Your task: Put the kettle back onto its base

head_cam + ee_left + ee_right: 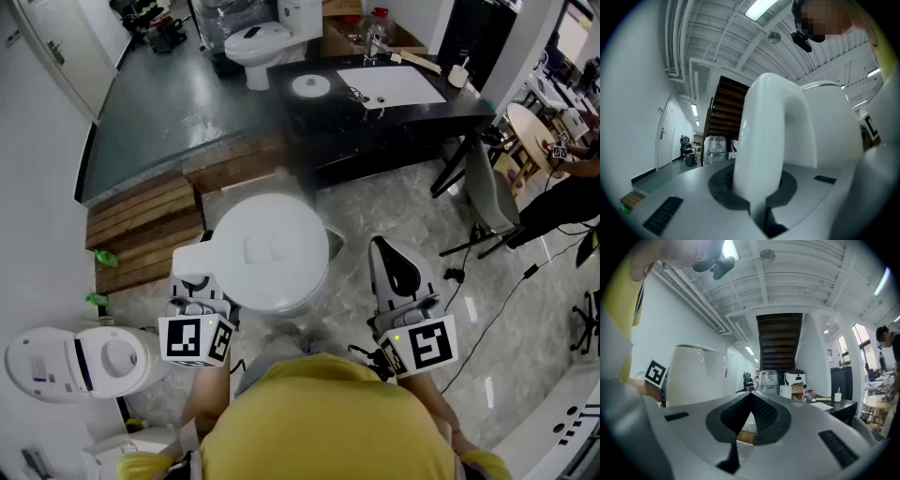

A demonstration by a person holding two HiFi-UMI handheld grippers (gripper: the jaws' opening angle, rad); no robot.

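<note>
A white kettle [272, 248] with a flat round lid hangs in the air just in front of me, seen from above in the head view. My left gripper [199, 283] is shut on its handle [764, 150], which fills the gap between the jaws in the left gripper view, the kettle's body [832, 126] just behind. The round white base [310, 86] lies on the black table [412, 117] farther ahead. My right gripper [394, 272] is held level to the right of the kettle, shut, with nothing between its fingertips [751, 397]. The kettle's side [693, 376] shows at left there.
A white board [392, 86] lies on the black table beside the base. Wooden pallets [150, 230] lie on the floor to the left, a toilet [262, 42] stands behind. A white appliance [84, 361] sits at my lower left. A chair [487, 187] and a person [572, 197] are at right.
</note>
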